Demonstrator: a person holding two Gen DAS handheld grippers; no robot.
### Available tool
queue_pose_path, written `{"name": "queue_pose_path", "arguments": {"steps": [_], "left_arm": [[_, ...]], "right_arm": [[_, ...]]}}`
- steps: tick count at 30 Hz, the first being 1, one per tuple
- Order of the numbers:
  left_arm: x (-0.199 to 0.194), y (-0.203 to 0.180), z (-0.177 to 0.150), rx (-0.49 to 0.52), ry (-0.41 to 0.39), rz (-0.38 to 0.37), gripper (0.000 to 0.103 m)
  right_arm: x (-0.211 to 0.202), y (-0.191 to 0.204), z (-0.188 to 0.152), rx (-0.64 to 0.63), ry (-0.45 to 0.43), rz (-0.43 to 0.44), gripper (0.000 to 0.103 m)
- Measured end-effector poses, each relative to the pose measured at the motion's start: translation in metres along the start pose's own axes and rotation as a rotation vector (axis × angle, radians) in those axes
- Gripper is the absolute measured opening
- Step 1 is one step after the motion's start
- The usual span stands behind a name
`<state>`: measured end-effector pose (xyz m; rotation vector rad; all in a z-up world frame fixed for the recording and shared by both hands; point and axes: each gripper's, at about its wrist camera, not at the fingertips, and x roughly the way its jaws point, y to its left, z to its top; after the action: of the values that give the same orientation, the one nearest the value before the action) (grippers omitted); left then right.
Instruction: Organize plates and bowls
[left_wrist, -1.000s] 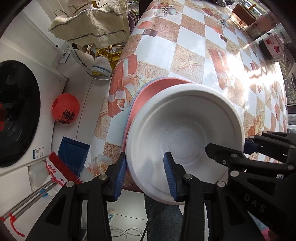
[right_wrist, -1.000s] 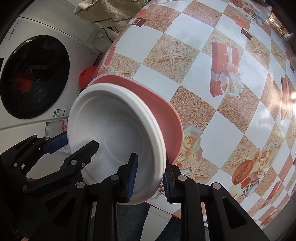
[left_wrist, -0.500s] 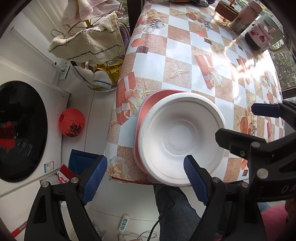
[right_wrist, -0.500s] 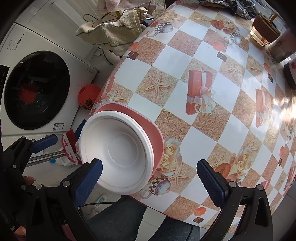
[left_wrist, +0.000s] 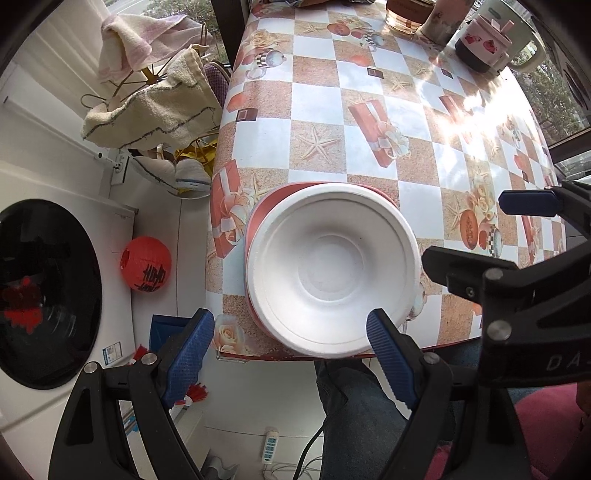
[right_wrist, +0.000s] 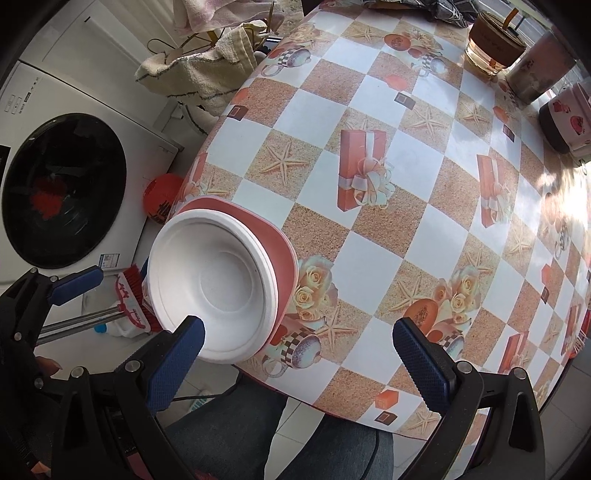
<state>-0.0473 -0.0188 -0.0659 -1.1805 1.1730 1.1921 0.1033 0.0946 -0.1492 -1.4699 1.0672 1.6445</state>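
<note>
Two dishes are stacked near the front edge of the counter (left_wrist: 321, 107): a white bowl (left_wrist: 332, 273) sits empty inside a pinkish-red plate (left_wrist: 258, 221), whose rim peeks out on the far and left sides. Both tongs hang over it spread wide with nothing in them; the left tongs (left_wrist: 291, 343) and right tongs (right_wrist: 299, 354) have just been opening, blue pads clear of the bowl's rim. Counter's got a checkered cloth with starfish and gift boxes. Far end has a glass cup (right_wrist: 491, 48) and a mug with strawberries (left_wrist: 484, 48). Off to the side there's a washing machine (left_wrist: 48, 291), a red lantern (left_wrist: 146, 264), towels (left_wrist: 155, 107) on a rack, and a broom (right_wrist: 129, 299).
</note>
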Motion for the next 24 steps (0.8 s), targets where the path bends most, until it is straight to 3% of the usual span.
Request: {"name": "queue_pose_path", "arguments": {"steps": [13, 24], "left_arm": [[-0.004, -0.008, 0.000, 0.039, -0.007, 0.022, 0.087], [0.001, -0.002, 0.004, 0.145, 0.080, 0.117, 0.087]], "right_arm": [[0.002, 0.000, -0.004, 0.015, 0.012, 0.002, 0.103], [-0.014, 0.016, -0.003, -0.031, -0.047, -0.052, 0.103]]}}
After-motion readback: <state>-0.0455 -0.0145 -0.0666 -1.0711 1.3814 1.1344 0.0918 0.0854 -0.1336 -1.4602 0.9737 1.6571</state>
